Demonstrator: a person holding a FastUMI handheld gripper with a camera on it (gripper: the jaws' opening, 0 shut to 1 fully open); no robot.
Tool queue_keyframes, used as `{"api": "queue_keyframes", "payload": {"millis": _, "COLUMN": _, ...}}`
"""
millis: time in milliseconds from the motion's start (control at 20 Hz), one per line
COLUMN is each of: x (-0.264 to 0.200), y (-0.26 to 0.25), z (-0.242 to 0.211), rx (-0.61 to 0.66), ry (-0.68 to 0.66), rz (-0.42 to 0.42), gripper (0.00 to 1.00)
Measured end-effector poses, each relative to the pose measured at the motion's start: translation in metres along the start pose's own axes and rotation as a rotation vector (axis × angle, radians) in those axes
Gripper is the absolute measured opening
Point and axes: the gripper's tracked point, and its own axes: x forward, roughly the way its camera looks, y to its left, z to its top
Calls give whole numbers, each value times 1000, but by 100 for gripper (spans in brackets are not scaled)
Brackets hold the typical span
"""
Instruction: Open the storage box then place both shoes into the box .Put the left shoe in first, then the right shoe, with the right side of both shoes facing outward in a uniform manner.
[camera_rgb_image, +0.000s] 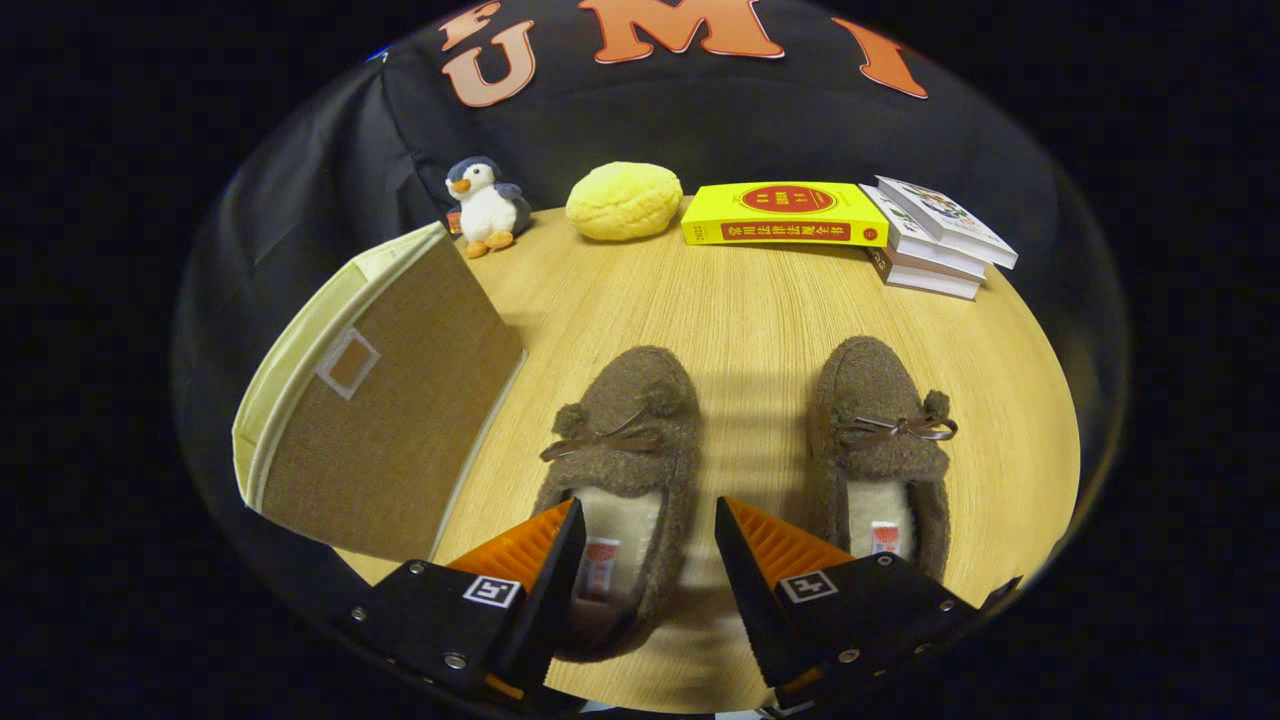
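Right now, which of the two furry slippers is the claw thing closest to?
The brown slipper nearer the storage box: its heel sits between the open gripper's fingers, untouched. The other slipper lies off to the side.

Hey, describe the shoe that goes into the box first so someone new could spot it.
On the round wooden table, two fuzzy brown slippers lie side by side, toes toward the books. The left slipper is nearer the beige fabric storage box; its heel sits between the open gripper's fingers.
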Motion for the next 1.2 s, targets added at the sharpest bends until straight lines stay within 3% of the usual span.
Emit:
{"api": "queue_keyframes", "payload": {"millis": 100, "x": 16, "y": -6, "z": 0, "rx": -1, "ry": 16, "rz": -30, "gripper": 73}}
{"api": "queue_keyframes", "payload": {"millis": 350, "x": 32, "y": -1, "z": 2, "rx": 59, "ry": 38, "rz": -29, "gripper": 35}}
{"api": "queue_keyframes", "payload": {"millis": 550, "x": 28, "y": 4, "z": 8, "rx": 113, "ry": 28, "rz": -2, "gripper": 11}}
{"api": "queue_keyframes", "payload": {"millis": 850, "x": -17, "y": 29, "z": 42, "rx": 188, "ry": -18, "rz": 30, "gripper": 8}}
{"api": "queue_keyframes", "payload": {"millis": 1200, "x": -89, "y": 93, "z": 120, "rx": 278, "ry": -131, "rz": 140, "gripper": 8}}
